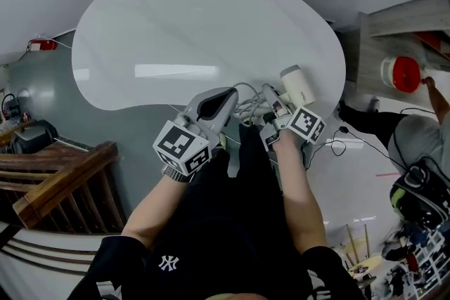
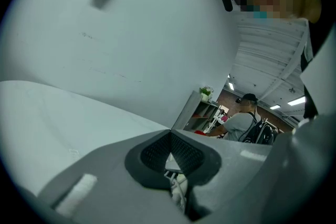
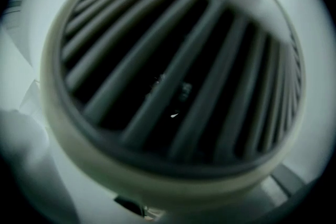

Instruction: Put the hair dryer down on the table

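The white hair dryer (image 1: 297,86) is at the near right edge of the white table (image 1: 197,24), with my right gripper (image 1: 278,109) shut on it from the near side. In the right gripper view its ribbed grille (image 3: 173,76) fills the frame and hides the jaws. The dryer's white cord (image 1: 247,103) lies bunched between the two grippers. My left gripper (image 1: 226,96) points at that bundle. In the left gripper view its jaws (image 2: 169,136) meet at the tips, with the cord (image 2: 178,186) caught in the gap behind them.
A wooden railing (image 1: 63,179) runs at the lower left. To the right of the table are a shelf with a red-lidded container (image 1: 404,74), a person (image 1: 415,137) and cables on the floor (image 1: 337,144). The table's far side (image 2: 42,118) is bare.
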The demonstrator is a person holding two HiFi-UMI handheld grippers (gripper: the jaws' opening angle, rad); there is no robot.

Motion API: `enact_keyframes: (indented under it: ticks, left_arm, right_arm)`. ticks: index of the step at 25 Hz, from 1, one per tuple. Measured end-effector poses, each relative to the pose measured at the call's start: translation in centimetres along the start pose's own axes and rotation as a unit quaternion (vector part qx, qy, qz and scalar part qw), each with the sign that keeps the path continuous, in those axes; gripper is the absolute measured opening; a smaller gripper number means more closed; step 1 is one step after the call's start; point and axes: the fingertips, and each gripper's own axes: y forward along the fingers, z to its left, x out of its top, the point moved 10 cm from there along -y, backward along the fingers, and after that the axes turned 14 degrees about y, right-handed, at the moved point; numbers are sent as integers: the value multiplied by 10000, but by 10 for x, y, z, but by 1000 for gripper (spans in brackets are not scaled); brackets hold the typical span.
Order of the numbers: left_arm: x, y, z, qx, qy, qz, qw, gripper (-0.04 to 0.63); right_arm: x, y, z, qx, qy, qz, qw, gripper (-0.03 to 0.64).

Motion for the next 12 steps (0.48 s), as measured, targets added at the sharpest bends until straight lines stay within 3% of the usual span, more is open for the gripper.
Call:
enact_keyframes:
  ticks: [7,12]
  left_arm:
    - [-1,10,8,94,-56,82,9999,0]
    - [-2,11,9,140,-80,118,9998,0]
  right_arm:
    - [15,14,-9,-11,390,31,9992,189]
    - [18,20,-11,91,402,18,9991,190]
